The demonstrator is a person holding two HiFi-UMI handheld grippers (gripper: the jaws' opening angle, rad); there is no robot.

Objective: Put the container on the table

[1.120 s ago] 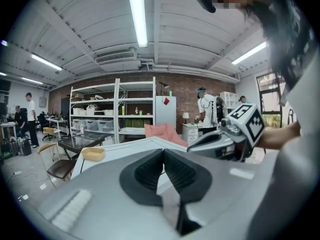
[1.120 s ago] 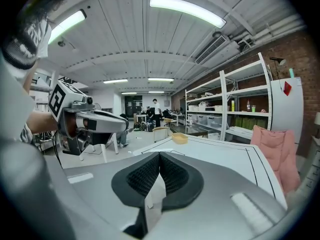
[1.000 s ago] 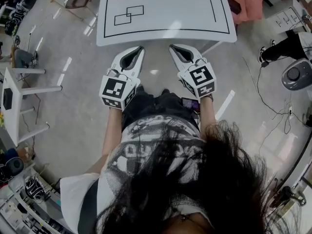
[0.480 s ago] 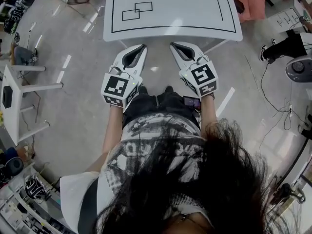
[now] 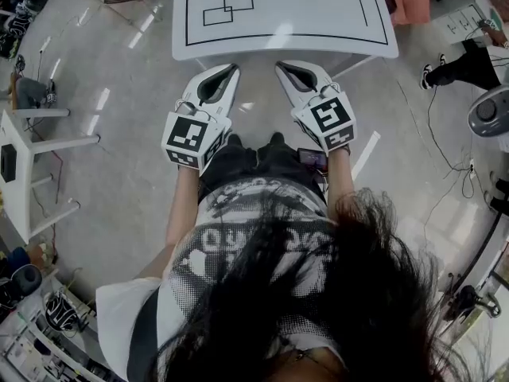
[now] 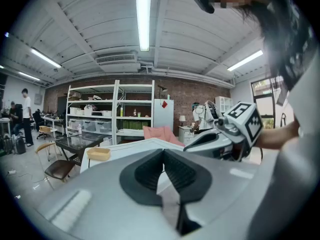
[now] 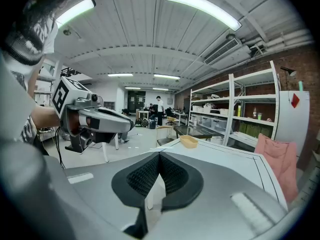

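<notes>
A person (image 5: 254,237) is standing at the near edge of a white table (image 5: 318,22), holding a gripper in each hand. The left gripper (image 5: 227,70) and right gripper (image 5: 282,64) are hovering side by side just short of the table's near edge. Both are pointing toward it, their jaws pressed together with nothing between them. The container (image 6: 98,154), a shallow tan tray, is sitting at the table's far left corner, well apart from both grippers. Two overlapping black rectangles (image 5: 227,9) are showing on the table's left half.
</notes>
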